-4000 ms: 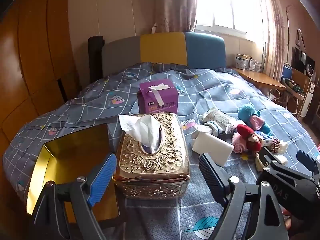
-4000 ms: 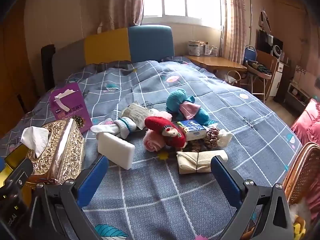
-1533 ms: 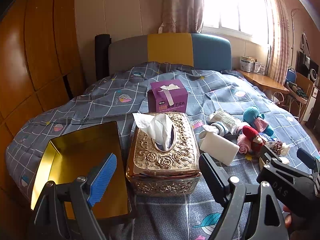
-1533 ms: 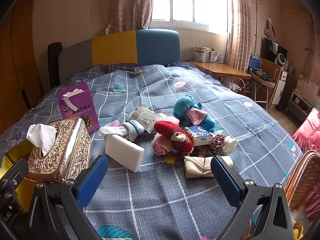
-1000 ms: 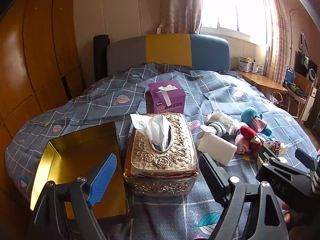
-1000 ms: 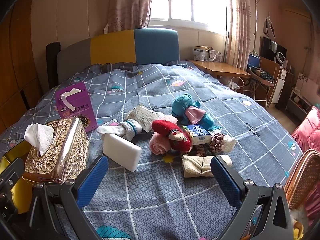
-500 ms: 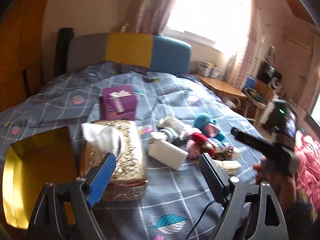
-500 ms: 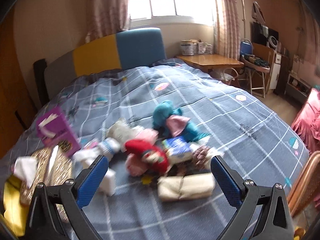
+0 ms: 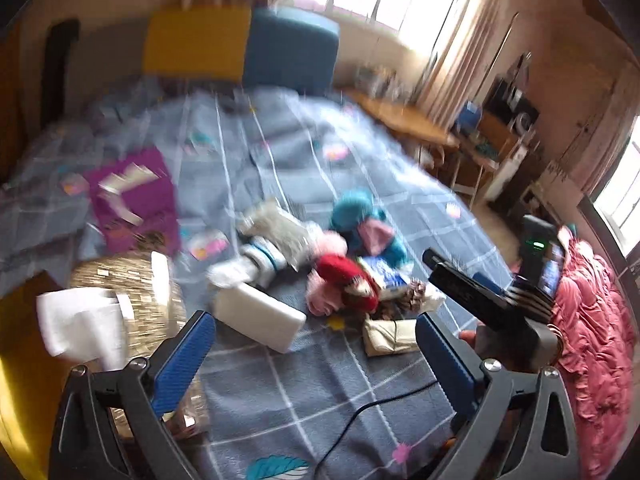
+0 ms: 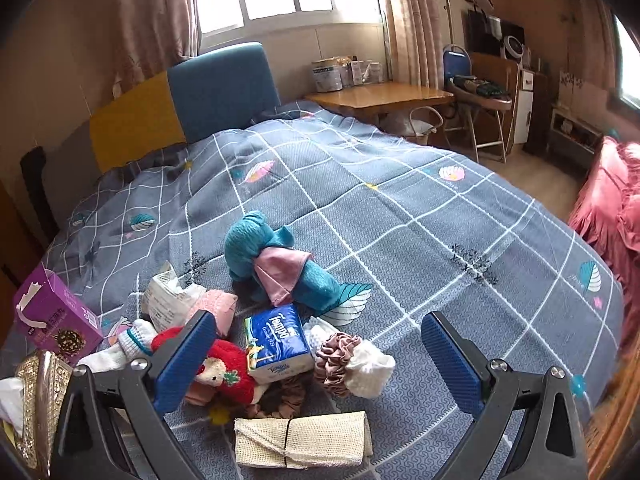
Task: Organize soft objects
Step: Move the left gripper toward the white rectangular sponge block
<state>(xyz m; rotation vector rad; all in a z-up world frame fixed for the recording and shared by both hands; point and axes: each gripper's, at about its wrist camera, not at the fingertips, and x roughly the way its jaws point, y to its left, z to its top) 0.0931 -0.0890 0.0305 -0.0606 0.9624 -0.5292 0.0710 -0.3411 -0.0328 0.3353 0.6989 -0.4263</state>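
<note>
**A:** Gripper on the right [image 10: 316, 364] first: its jaws stand wide apart with nothing between them, hovering over the heap of soft things. What lies under it?

**B:** The heap sits on the bed [image 10: 400, 208], toward its near edge and left of its middle. A blue tissue pack [image 10: 278, 344] lies between the blue pads, with a red plush doll [image 10: 224, 364] to its left, a brown scrunchie [image 10: 334, 356] and white knit piece [image 10: 370, 368] to its right, and a folded beige cloth [image 10: 304, 438] nearest the foot edge. A teal plush [image 10: 272, 256] lies farther toward the headboard.

**A:** How should the pick go?

**B:** I'd choose one item at the heap's rim, probably the beige cloth, since it touches little else. Come down over its middle, straddle its short width, and close fully; soft things squash and slip.

**A:** And the left gripper [image 9: 316, 356]?

**B:** Also spread wide and empty, low over the near edge. That view is blurred, so it seems to be swinging. A gold tissue box [image 9: 132, 300] sits toward the left edge, with a white block [image 9: 260, 320] beside it.
</note>
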